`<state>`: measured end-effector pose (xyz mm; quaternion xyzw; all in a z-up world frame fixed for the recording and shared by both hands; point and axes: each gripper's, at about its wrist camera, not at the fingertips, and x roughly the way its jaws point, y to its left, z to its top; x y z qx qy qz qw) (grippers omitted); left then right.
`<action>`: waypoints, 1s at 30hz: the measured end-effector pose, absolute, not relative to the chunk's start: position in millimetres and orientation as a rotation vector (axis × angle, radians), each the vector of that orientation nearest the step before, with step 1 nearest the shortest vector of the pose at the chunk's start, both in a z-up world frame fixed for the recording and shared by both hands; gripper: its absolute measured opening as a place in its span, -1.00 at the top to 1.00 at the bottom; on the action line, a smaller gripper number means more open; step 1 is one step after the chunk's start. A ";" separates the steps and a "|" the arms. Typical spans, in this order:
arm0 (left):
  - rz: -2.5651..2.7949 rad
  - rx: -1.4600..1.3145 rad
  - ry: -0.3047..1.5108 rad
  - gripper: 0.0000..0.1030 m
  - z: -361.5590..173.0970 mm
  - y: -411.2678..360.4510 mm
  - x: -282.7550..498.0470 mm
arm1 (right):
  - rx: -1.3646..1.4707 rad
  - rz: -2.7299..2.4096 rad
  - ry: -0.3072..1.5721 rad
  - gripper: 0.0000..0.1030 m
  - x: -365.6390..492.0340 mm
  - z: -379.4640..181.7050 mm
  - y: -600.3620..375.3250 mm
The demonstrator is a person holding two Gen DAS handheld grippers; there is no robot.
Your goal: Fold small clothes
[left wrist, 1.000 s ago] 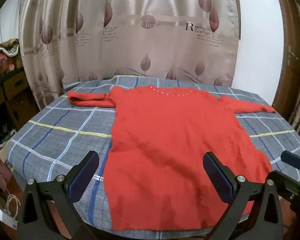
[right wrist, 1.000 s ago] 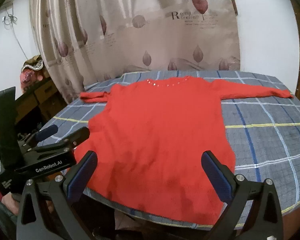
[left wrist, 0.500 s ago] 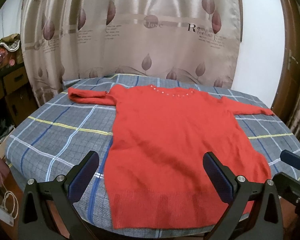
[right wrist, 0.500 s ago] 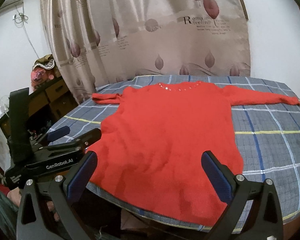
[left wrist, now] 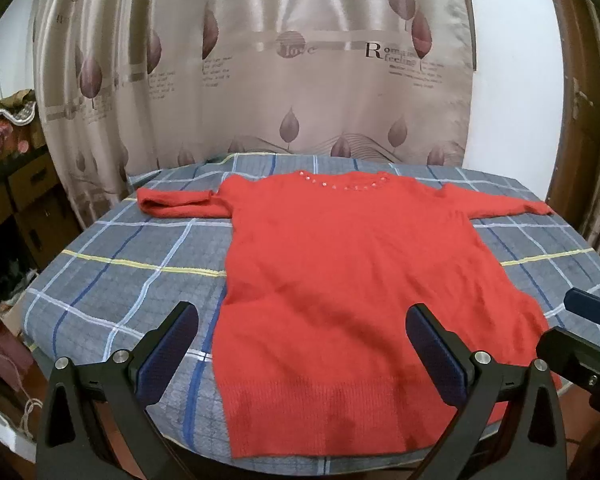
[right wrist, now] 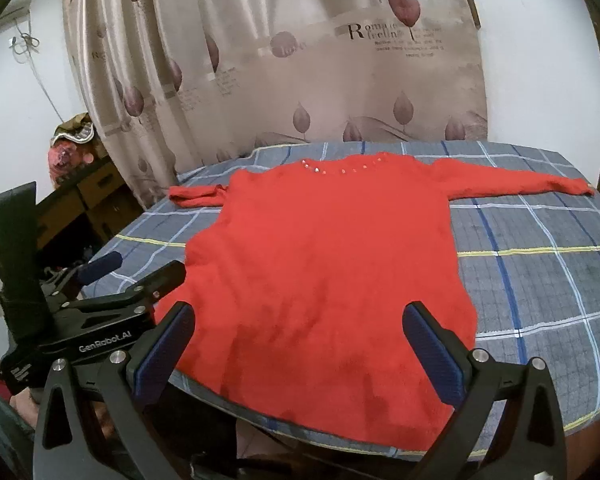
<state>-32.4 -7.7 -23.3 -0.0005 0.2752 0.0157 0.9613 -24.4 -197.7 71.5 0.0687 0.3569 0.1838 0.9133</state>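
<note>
Red sweater (left wrist: 340, 280) lies flat on the plaid-covered tabletop (left wrist: 132, 272), neckline toward the curtain (left wrist: 260, 80), hem at the near edge, sleeves out sideways. Left gripper (left wrist: 302, 350) and right gripper (right wrist: 300, 346) hover above the hem, fingers apart, empty.

"GenRobot.AI" on left claw (right wrist: 140, 276); "Romantic feeling" on curtain (left wrist: 260, 80)

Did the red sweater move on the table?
No. The red sweater lies flat with its left sleeve doubled back, crossing the cloth's yellow stripe as before; only the cameras shifted.
</note>
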 end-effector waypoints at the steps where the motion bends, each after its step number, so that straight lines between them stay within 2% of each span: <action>1: 0.032 0.001 0.557 -1.00 -23.1 -8.1 -32.5 | 0.142 0.380 0.736 -1.00 -24.0 71.3 -197.9; 30: 0.042 0.019 0.607 -1.00 -30.0 -10.1 -23.2 | 0.167 0.402 0.775 -1.00 -18.4 58.1 -194.1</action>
